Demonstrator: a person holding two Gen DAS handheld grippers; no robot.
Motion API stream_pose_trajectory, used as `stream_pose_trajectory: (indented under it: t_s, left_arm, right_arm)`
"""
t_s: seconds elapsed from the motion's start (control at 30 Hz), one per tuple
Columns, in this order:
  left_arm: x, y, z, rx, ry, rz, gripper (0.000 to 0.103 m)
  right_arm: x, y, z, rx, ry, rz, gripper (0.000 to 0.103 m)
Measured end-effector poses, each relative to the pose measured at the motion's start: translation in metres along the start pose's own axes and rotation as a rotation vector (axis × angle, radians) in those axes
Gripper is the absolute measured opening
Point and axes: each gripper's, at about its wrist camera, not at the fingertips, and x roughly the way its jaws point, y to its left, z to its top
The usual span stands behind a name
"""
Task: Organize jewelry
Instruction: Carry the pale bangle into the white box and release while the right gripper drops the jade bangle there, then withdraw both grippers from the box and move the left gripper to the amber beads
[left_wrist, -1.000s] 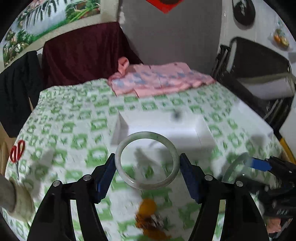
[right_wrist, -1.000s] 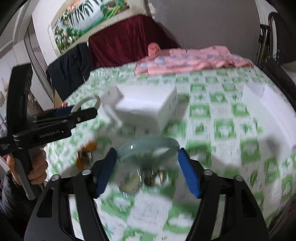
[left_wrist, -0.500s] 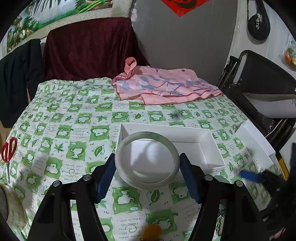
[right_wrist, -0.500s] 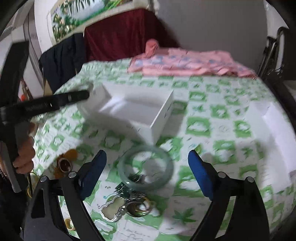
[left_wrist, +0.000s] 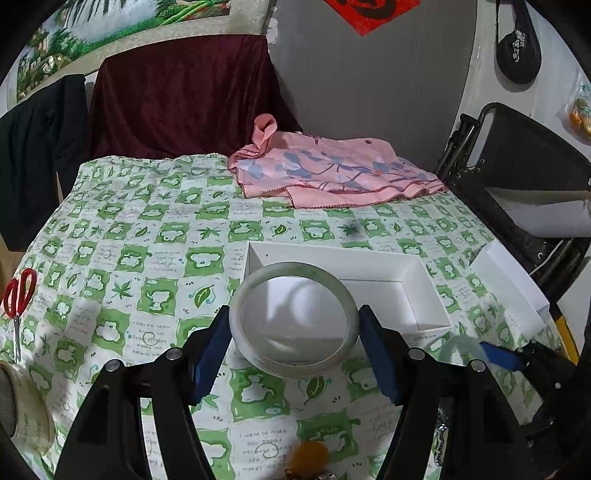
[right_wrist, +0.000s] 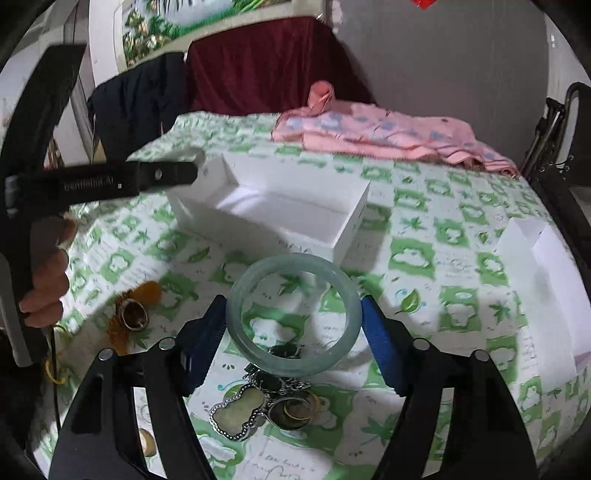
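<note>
A pale whitish jade bangle (left_wrist: 295, 266) is clamped between the blue pads of my left gripper (left_wrist: 293, 343). It hangs over the near left end of the open white box (left_wrist: 424, 291). My right gripper (right_wrist: 291, 328) has a blue-green bangle (right_wrist: 295, 261) between its pads. Its jaws are closing, and the pads meet the ring's two sides. That ring sits low over a heap of pendants (right_wrist: 240, 410) on the green checked cloth. In the left wrist view the right gripper's blue finger (left_wrist: 498, 356) and its bangle (left_wrist: 456, 343) show at the right.
The box lid (right_wrist: 543, 295) lies to the right. An amber piece with a ring (right_wrist: 133, 314) lies left of the pendants. Red scissors (left_wrist: 18, 295) and a tape roll (left_wrist: 22, 410) are at the far left. A pink cloth (left_wrist: 332, 170) lies at the back.
The right jaws opened wide and left the green bangle flat by the pendants, then narrowed onto it again. The left gripper carried its pale bangle over the box's near end.
</note>
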Motion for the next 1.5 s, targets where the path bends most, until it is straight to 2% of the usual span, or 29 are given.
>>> stream_pose_trajectory:
  t_s: [0.17,0.27,0.57,0.67,0.83,0.97,1.17,1.23,1.33,1.5]
  left_arm:
    - [-0.008,-0.005,0.013,0.022,-0.023,-0.007,0.068]
    - [-0.003,-0.005,0.018,0.021,-0.02,-0.014,0.068]
    - [0.031,0.005,0.02,-0.009,0.041,-0.048,0.068]
    - [0.035,0.009,0.019,-0.03,0.051,-0.055,0.068]
    - [0.026,0.02,0.015,-0.063,0.026,-0.082,0.068]
    - [0.022,0.025,0.008,-0.068,0.022,-0.083,0.069]
    - [0.033,0.027,-0.004,-0.074,0.06,-0.104,0.069]
    - [0.037,0.023,-0.007,-0.05,0.065,-0.08,0.07]
    - [0.04,0.017,-0.01,-0.03,0.062,-0.064,0.074]
    - [0.035,0.01,-0.015,-0.018,0.057,-0.077,0.074]
  right_arm:
    - [-0.011,-0.011,0.038,0.029,-0.074,0.017,0.069]
    - [-0.003,-0.019,0.061,0.057,-0.093,0.043,0.069]
    - [0.049,-0.026,0.087,0.105,-0.042,0.113,0.069]
    - [0.056,-0.033,0.085,0.15,-0.047,0.152,0.072]
    - [0.046,-0.05,0.078,0.226,-0.065,0.201,0.072]
    - [0.045,-0.061,0.066,0.303,-0.023,0.26,0.072]
    - [0.058,-0.074,0.05,0.42,0.036,0.371,0.072]
    - [0.064,-0.076,0.048,0.449,0.053,0.414,0.072]
    - [0.07,-0.078,0.047,0.47,0.07,0.434,0.074]
    - [0.071,-0.083,0.044,0.5,0.075,0.435,0.078]
